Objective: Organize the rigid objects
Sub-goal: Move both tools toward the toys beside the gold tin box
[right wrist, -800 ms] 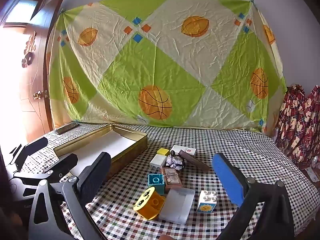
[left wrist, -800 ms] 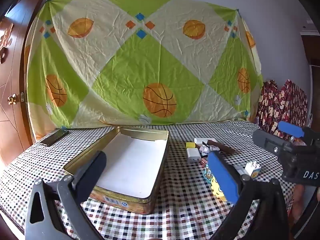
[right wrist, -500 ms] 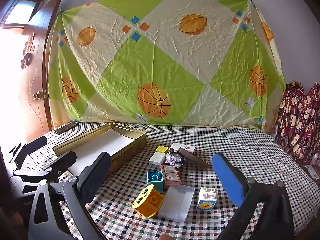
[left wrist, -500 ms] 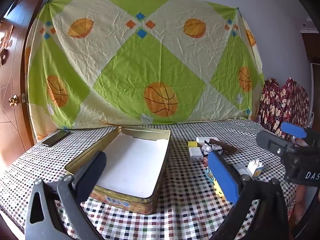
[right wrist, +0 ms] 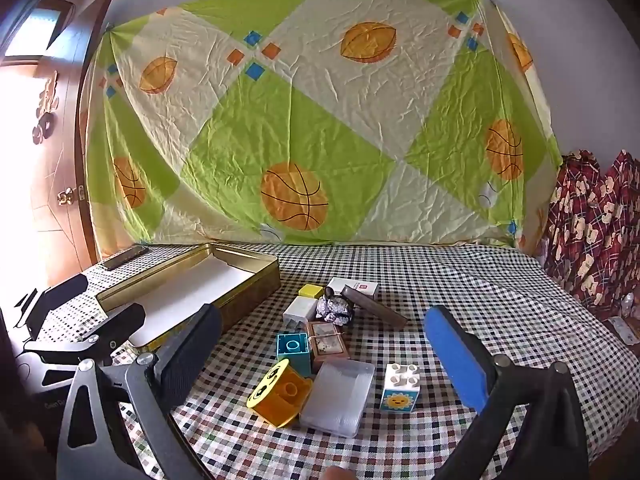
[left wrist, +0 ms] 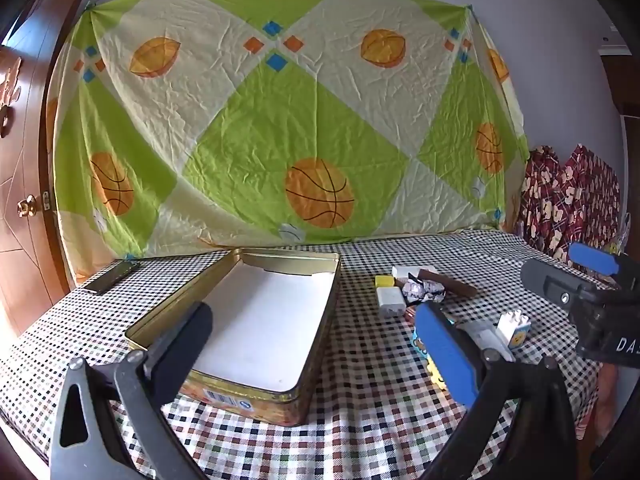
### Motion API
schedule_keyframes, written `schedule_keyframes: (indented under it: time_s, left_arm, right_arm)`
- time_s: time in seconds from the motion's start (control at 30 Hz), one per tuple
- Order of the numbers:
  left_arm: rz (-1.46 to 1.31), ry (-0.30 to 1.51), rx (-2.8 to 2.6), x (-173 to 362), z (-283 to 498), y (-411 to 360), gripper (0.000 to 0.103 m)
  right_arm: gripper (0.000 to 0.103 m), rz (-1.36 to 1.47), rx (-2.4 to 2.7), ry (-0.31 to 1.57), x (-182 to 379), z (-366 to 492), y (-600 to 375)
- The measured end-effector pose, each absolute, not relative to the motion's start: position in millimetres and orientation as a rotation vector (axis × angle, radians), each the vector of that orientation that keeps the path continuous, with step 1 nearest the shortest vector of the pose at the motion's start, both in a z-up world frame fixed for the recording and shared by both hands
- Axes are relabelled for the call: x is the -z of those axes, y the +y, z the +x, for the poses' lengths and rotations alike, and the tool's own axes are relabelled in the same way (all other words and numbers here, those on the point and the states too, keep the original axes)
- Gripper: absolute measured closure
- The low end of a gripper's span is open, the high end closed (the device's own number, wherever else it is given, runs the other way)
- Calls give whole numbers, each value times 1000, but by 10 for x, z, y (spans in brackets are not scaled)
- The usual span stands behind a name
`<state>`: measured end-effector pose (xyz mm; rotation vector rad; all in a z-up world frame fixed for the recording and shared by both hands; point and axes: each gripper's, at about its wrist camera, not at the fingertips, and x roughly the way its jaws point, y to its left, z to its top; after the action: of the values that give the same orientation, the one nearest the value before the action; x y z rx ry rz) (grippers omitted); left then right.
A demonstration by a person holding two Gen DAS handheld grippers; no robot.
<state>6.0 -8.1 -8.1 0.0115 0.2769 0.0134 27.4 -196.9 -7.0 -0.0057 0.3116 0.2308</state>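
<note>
Left wrist view: left tongs [left wrist: 316,344] spread wide, tilted slightly downward over the open gold tin [left wrist: 256,320] on the checkered desk [left wrist: 360,432], gripping nothing.
Right wrist view: right tongs [right wrist: 320,344] spread, tilted slightly downward, empty; the toy blocks [right wrist: 294,346] lie clustered on the desk between the fingers, right of the tin.

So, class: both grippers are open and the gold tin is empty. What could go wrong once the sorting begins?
1. The yellow smiley-face block, clear plastic case and teal block lie bunched together, so the right gripper may nudge neighbours.
2. The crinkled foil-wrapped piece may slip or deform when squeezed.
3. The gold metal tin has raised walls; a low carry could clip its rim.
</note>
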Motion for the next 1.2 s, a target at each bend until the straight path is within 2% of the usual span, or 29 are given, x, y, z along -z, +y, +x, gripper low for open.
schedule_keyframes:
  time_s: [1.2]
  left_arm:
    - [59, 323, -14, 238, 188, -266, 0]
  right_arm:
    - [1, 47, -193, 348, 230, 363, -2221]
